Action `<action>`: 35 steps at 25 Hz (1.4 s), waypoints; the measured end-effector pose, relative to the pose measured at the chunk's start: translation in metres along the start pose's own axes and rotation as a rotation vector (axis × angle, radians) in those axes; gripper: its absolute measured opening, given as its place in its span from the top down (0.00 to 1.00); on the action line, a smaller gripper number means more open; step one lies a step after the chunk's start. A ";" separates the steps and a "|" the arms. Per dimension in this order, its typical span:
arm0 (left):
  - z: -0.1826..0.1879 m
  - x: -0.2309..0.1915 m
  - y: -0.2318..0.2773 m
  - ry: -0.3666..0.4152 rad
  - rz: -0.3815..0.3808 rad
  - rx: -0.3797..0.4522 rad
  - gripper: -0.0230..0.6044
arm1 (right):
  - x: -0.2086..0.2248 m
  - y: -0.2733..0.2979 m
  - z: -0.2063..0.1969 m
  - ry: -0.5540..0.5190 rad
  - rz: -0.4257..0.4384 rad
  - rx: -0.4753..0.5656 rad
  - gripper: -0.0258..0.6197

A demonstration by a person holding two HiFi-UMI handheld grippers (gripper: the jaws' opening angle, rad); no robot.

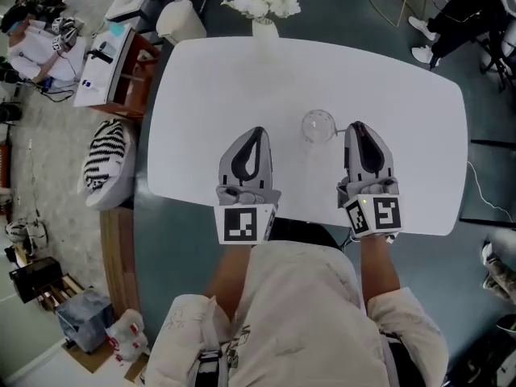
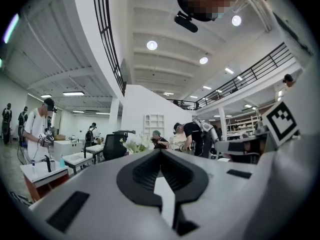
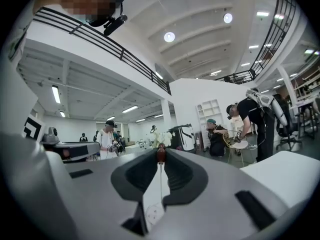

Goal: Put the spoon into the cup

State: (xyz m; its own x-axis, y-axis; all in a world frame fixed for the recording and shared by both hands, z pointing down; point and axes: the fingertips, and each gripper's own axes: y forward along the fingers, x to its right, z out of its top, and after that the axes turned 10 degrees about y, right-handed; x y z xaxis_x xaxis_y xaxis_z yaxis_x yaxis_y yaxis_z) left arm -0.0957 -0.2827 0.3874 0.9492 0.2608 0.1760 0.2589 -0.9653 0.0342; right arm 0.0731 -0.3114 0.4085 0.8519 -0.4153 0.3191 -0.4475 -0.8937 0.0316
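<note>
Spoon (image 3: 161, 155): pinched in right gripper (image 1: 360, 129) jaws | left gripper (image 1: 256, 134): jaws together, empty | cup (image 1: 318, 126), mid-frame on bench (image 1: 403, 95): no spoon inside | insertion outstanding.

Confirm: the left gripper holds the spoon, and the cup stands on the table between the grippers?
No: the right gripper holds the spoon, as the right gripper view shows. The cup does stand on the table between it and the left gripper.

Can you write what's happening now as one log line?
right gripper: shut on spoon | left gripper: shut, empty | glass cup: on white table, spoon not in
</note>
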 end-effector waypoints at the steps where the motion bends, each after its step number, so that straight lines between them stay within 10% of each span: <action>1: -0.009 -0.002 0.007 -0.002 -0.010 -0.005 0.96 | 0.002 0.008 -0.009 -0.003 -0.004 -0.013 0.92; 18: -0.163 -0.035 0.058 -0.092 -0.076 -0.179 0.96 | 0.024 0.088 -0.174 -0.070 -0.074 -0.281 0.92; 35: -0.202 -0.043 0.066 -0.123 -0.078 -0.225 0.96 | -0.022 0.104 -0.208 -0.179 -0.014 -0.373 0.92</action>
State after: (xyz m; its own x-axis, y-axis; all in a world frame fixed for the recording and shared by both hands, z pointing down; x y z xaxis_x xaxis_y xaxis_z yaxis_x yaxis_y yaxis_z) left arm -0.1555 -0.3600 0.5807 0.9462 0.3206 0.0436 0.2987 -0.9173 0.2633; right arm -0.0483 -0.3599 0.6020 0.8777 -0.4559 0.1479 -0.4756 -0.7903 0.3864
